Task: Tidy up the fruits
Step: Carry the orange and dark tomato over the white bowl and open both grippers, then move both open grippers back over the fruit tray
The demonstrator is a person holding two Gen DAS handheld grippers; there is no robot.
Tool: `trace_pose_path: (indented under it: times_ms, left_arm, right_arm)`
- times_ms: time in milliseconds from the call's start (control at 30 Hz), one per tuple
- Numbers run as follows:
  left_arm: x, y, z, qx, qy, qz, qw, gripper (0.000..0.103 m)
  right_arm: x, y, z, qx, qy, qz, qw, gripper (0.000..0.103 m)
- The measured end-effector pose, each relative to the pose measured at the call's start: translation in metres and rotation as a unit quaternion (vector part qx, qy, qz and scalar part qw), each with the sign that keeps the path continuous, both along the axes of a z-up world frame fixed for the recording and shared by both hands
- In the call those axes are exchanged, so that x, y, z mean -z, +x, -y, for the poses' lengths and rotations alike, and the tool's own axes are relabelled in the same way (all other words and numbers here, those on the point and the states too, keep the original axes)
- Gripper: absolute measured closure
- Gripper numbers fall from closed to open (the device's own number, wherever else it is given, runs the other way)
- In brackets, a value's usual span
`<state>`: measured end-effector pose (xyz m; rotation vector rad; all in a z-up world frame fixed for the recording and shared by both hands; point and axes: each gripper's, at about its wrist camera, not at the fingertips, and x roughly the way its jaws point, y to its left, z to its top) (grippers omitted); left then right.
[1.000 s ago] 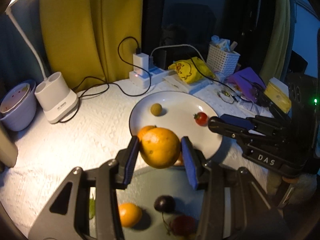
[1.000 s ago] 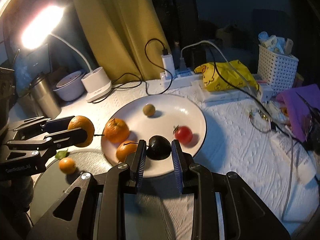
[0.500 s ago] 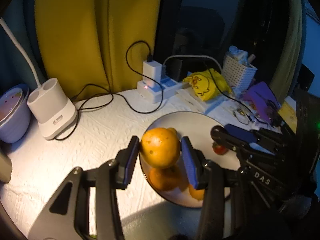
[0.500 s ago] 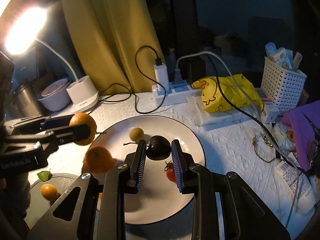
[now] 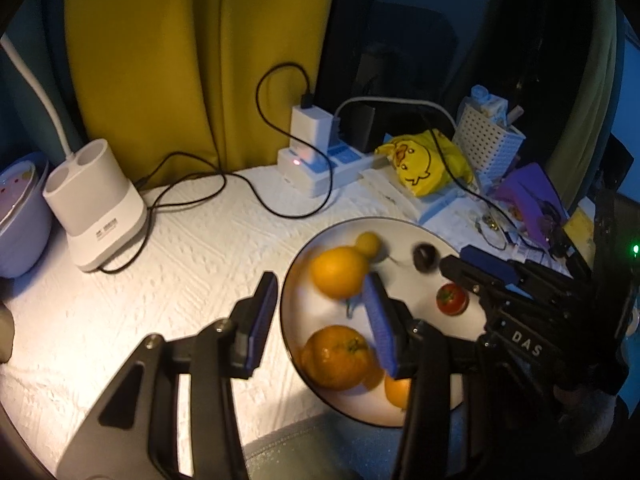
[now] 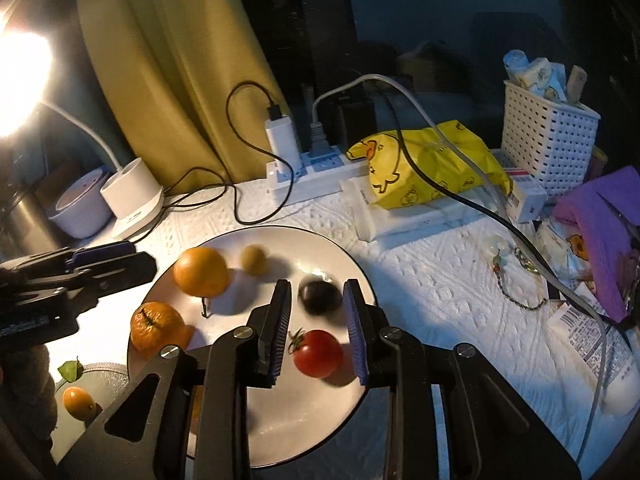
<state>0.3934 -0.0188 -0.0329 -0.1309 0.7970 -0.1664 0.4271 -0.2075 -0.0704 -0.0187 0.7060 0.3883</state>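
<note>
A white plate [image 5: 404, 227] [image 6: 308, 420] holds the fruit. A large orange [image 5: 338, 272] [image 6: 202, 272], blurred, sits on the plate just past my left gripper [image 5: 319, 284] [image 6: 120, 262], whose jaws are opening with nothing between the pads. A dark round fruit [image 6: 320, 298] [image 5: 426, 256], also blurred, lies on the plate between the tips of my right gripper [image 6: 317, 286] [image 5: 460, 262]; its jaws are opening and the pads stand clear of it. A tangerine [image 5: 336, 356] [image 6: 156, 326], a tomato [image 6: 318, 354] [image 5: 452, 299] and a small yellow fruit [image 5: 368, 243] also rest there.
A lamp base [image 5: 100, 216], purple bowl [image 5: 20, 216], power strip [image 5: 320, 168] with trailing cables, yellow duck bag [image 5: 424, 164] and white basket [image 5: 488, 144] line the back. A grey mat [image 6: 104, 380] at the near left holds a kumquat [image 6: 78, 400] and a leaf [image 6: 70, 370].
Both grippers came forward over the plate. The left one let go of the large orange and the right one let go of the dark fruit; both fruits now lie on the plate.
</note>
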Motion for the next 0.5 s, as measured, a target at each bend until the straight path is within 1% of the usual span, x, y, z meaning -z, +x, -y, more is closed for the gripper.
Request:
trace_pose_path:
  times_ms: [33, 500]
  left_arm:
    - [-0.001, -0.002, -0.001, -0.001, -0.001, 0.001, 1.0, 0.057]
    - [-0.025, -0.048, -0.011, -0.001, -0.004, 0.031, 0.9995, 0.057]
  right_arm:
    - [-0.001, -0.001, 0.001, 0.001, 0.002, 0.001, 1.0, 0.069]
    - [-0.018, -0.037, -0.006, -0.005, 0.008, 0.012, 1.0, 0.069]
